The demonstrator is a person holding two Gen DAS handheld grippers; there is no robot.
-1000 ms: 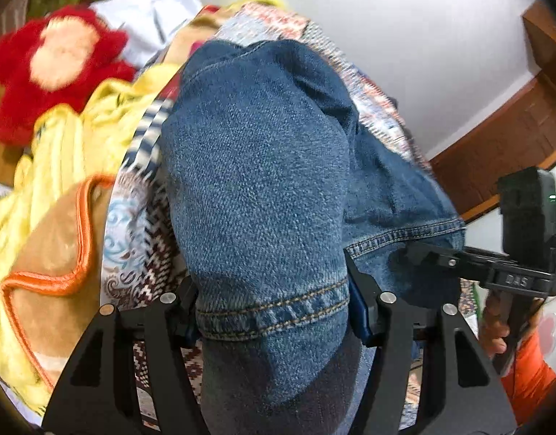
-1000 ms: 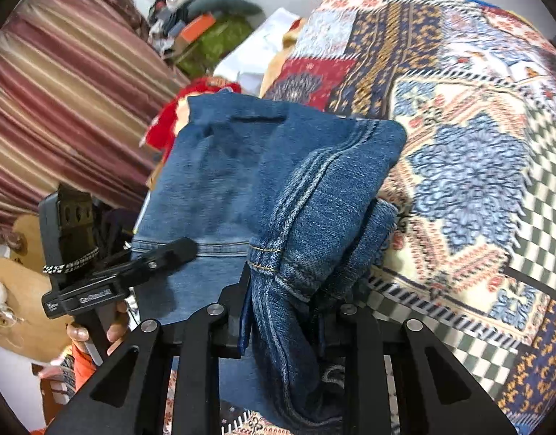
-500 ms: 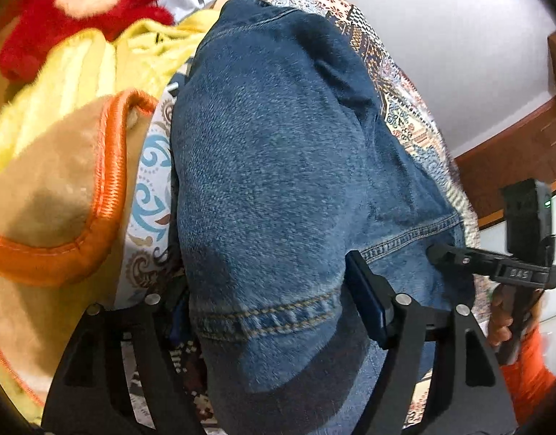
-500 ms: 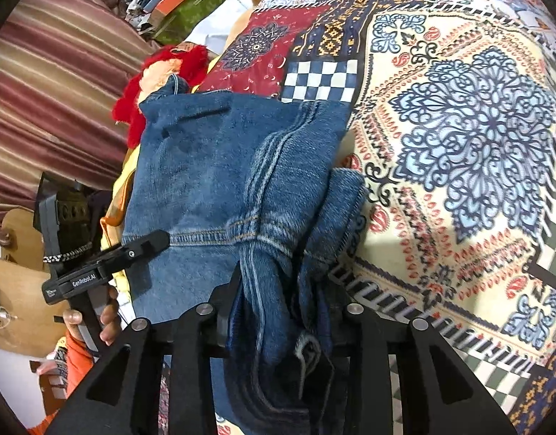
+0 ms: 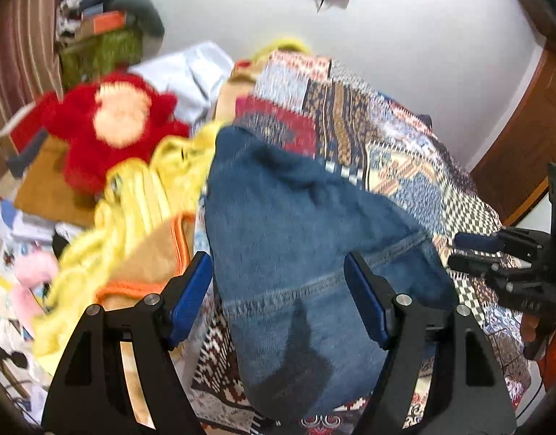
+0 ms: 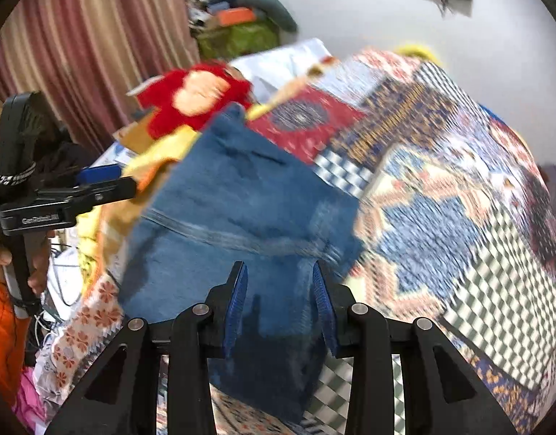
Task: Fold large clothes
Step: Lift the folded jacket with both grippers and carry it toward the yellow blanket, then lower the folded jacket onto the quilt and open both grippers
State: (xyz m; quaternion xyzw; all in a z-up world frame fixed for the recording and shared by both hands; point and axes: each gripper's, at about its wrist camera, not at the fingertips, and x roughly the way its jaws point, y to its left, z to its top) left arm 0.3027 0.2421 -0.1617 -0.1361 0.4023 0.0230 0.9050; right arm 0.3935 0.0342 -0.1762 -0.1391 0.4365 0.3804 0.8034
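Note:
The folded blue jeans [image 5: 299,253] lie flat on the patterned bedspread [image 5: 415,166]; they also show in the right wrist view [image 6: 241,217]. My left gripper [image 5: 278,290] is open above the near end of the jeans, its blue pads [image 5: 191,297] apart and clear of the denim. My right gripper [image 6: 279,293] is open too, its blue pads [image 6: 238,301] apart over the near edge of the jeans. Each gripper shows in the other's view: the right one [image 5: 495,257] at the right, the left one [image 6: 78,195] at the left. Both views are motion-blurred.
A red plush toy [image 5: 111,127], a yellow blanket [image 5: 140,195] and an orange-trimmed tan blanket [image 5: 151,253] lie left of the jeans. A clutter pile [image 6: 238,18] and striped curtain [image 6: 82,54] stand behind. The bedspread [image 6: 440,199] stretches to the right. A wooden door [image 5: 531,137] is far right.
Both grippers have let go of the jeans and pulled up and back. The jeans now lie flat and folded on the bedspread.

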